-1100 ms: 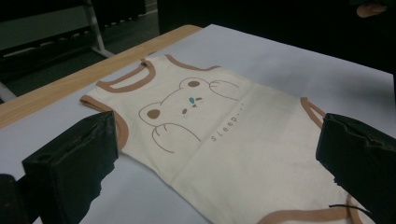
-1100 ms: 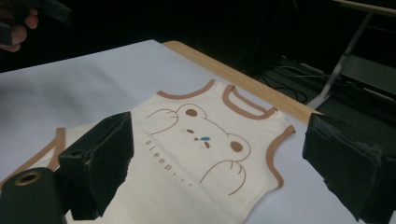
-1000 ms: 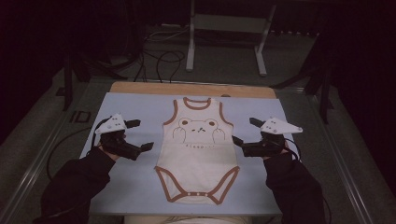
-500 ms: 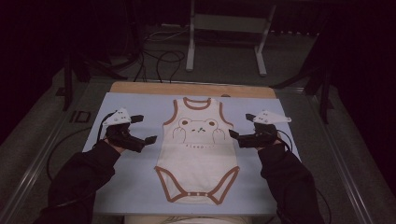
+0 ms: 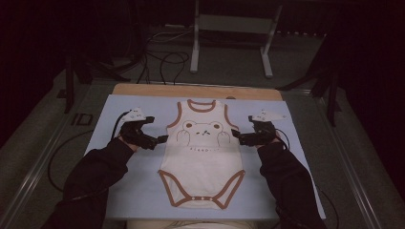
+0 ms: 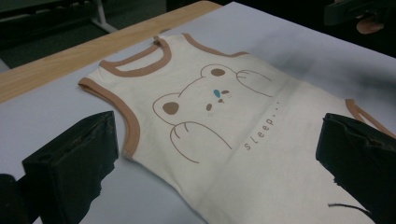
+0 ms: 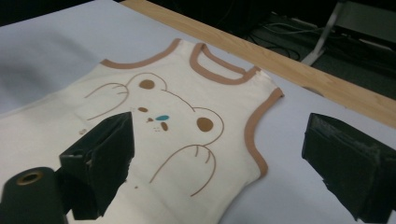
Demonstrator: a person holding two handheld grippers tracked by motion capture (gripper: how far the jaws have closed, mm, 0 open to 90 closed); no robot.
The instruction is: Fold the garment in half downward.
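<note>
A cream baby bodysuit (image 5: 203, 152) with brown trim and a bear drawing lies flat, face up, in the middle of a pale blue mat (image 5: 119, 186), neck toward the far edge. My left gripper (image 5: 156, 130) stands open at the garment's left armhole, its jaws straddling the side edge (image 6: 130, 140). My right gripper (image 5: 242, 129) stands open at the right armhole. In the left gripper view the bodysuit (image 6: 224, 112) spreads between the wide-apart jaws of that gripper (image 6: 217, 126). In the right gripper view the bodysuit (image 7: 187, 107) lies under the open gripper (image 7: 219, 123); one jaw hangs over the bear, the other over bare mat.
A wooden table edge (image 5: 191, 90) runs along the far side of the mat. Beyond it, on the dark floor, stand a grey metal stand (image 5: 231, 28) and loose cables (image 5: 162, 57). Metal rails (image 5: 43, 162) flank the table.
Both grippers have moved inward toward the bodysuit's sides, from out on the mat to its armholes. The garment has not moved.
</note>
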